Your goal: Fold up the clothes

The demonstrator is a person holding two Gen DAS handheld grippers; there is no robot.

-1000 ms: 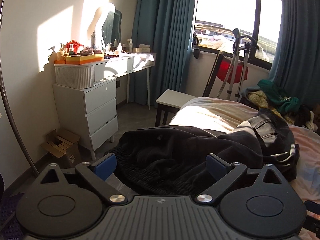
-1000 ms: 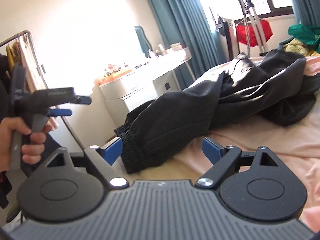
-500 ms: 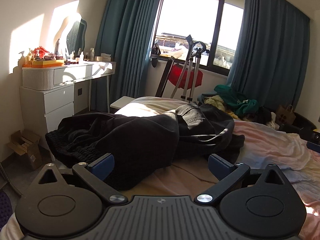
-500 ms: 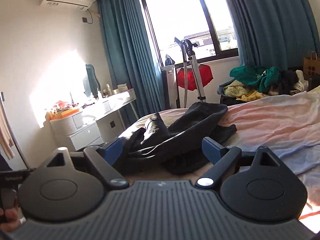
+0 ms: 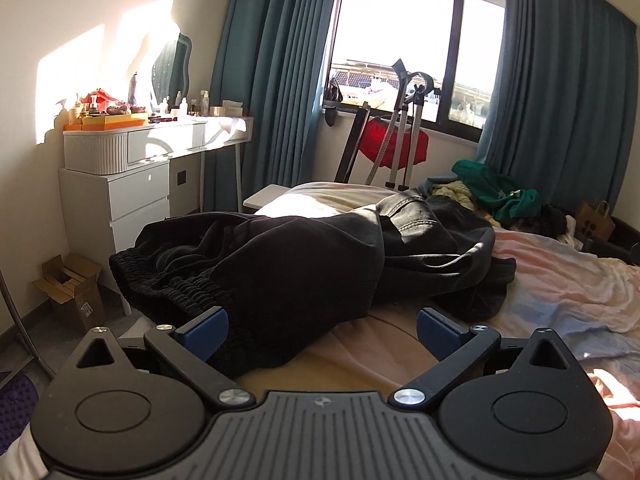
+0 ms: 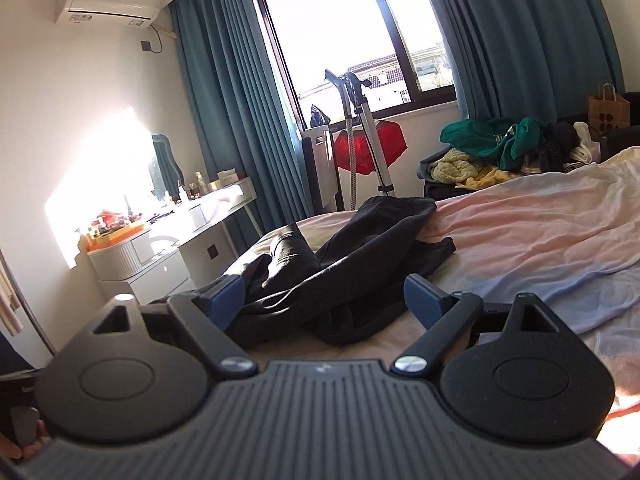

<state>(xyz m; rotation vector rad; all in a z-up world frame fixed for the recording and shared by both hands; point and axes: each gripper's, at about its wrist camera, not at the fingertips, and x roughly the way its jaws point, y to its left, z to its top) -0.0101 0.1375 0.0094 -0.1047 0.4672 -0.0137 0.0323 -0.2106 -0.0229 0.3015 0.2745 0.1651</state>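
Note:
A crumpled pair of black trousers [image 5: 304,264] with a ribbed elastic waistband lies in a heap on the pink bed sheet [image 5: 560,280]. It also shows in the right wrist view [image 6: 352,264]. My left gripper [image 5: 322,328] is open and empty, just short of the near edge of the heap, its left pad by the waistband. My right gripper [image 6: 324,300] is open and empty, held a little back from the trousers over the bed [image 6: 520,232].
A white dresser and vanity desk [image 5: 132,172] with bottles stands left of the bed. A cardboard box [image 5: 72,292] sits on the floor. A garment steamer stand [image 5: 400,136] stands by the window. A pile of green and yellow clothes [image 6: 492,148] lies far right.
Both grippers swung right, from facing the dresser side to facing the window. The left one then drew closer to the trousers. Both stayed open.

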